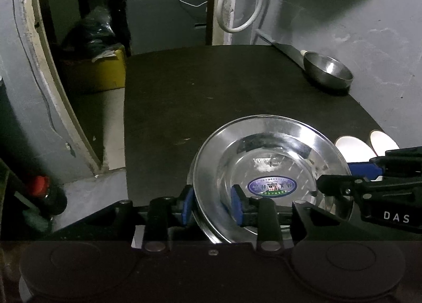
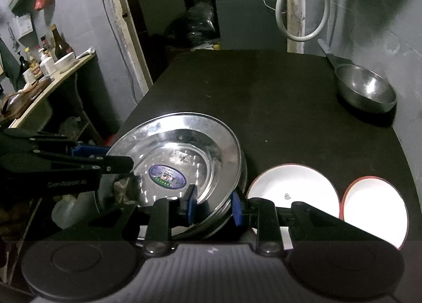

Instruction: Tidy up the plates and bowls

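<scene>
the steel plate [image 2: 182,155] sits near the front edge of the dark tabletop [image 2: 263,97], and it appears to rest on at least one more steel plate, since a second rim shows just under its right side in the right wrist view. that suggests the stacking of the steel plates is under way or just finished.

the left hand-held gripper [image 1: 212,204] straddles the plate's near-left rim, one blue pad outside the rim and one inside the dish; the pads stand a little apart from the metal, so it looks to be letting go rather than pinching. the right hand-held gripper [image 2: 215,205] straddles the near-right rim in the same way, one pad inside and one outside. whether its pads actually press the rim cannot be told from these views.

still unsorted, as far as can be judged: a white plate [image 2: 292,192] lies just beside the steel stack to the right, with a red-rimmed white plate [image 2: 374,205] just beside that one, the two touching or nearly so. a steel bowl [image 2: 366,89] stands alone at the far right of the tabletop, well apart from everything else. the white plates have not been stacked, and the bowl has no companion near it, so roughly the first part of the job seems done and the rest remains.
</scene>
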Tool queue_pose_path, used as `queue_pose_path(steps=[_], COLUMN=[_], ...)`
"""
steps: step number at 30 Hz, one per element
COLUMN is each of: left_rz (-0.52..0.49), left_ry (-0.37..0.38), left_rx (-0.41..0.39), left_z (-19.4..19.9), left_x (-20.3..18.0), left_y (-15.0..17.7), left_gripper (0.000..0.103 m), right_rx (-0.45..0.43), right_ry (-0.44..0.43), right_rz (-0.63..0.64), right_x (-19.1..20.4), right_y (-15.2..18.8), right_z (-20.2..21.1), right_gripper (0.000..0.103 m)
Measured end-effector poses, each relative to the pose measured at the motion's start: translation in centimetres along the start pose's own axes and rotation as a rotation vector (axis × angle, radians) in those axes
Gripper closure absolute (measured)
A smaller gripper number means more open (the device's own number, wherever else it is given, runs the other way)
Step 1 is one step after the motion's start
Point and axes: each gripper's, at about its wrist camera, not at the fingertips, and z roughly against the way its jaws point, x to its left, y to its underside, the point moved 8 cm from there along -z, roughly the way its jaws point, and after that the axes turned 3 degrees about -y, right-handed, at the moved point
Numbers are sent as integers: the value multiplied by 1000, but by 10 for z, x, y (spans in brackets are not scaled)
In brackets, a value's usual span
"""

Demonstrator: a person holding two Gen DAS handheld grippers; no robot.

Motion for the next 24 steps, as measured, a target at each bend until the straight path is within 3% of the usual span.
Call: queue_pose_path(steps=[4, 10, 12, 17, 21, 24], left_rz=[-11, -26, -21, 6, 33, 42], left_ry=[-3, -4, -8, -36, -64, -71], left_rx=[-1, -13, -21, -59, -97, -126], left_z=[0, 1, 4, 18, 36, 50], left_x=[-2, -8, -8, 1, 12, 17], left_y=[-1, -2, -3, -6, -8, -10], left_gripper=[68, 57, 44, 28, 14, 12], right_rx=[1, -5, -4, -25, -45, -50], right_ry=[1, 37, 40, 56, 83, 79], right_rz=[13, 31, 55, 83, 77, 52], right_x=[4, 6, 11, 25, 31, 31], right_y=[0, -1, 0, 5, 7, 10], right_z=[0, 0, -2, -7, -10, -4], right_gripper=[63, 56, 48, 25, 20, 17])
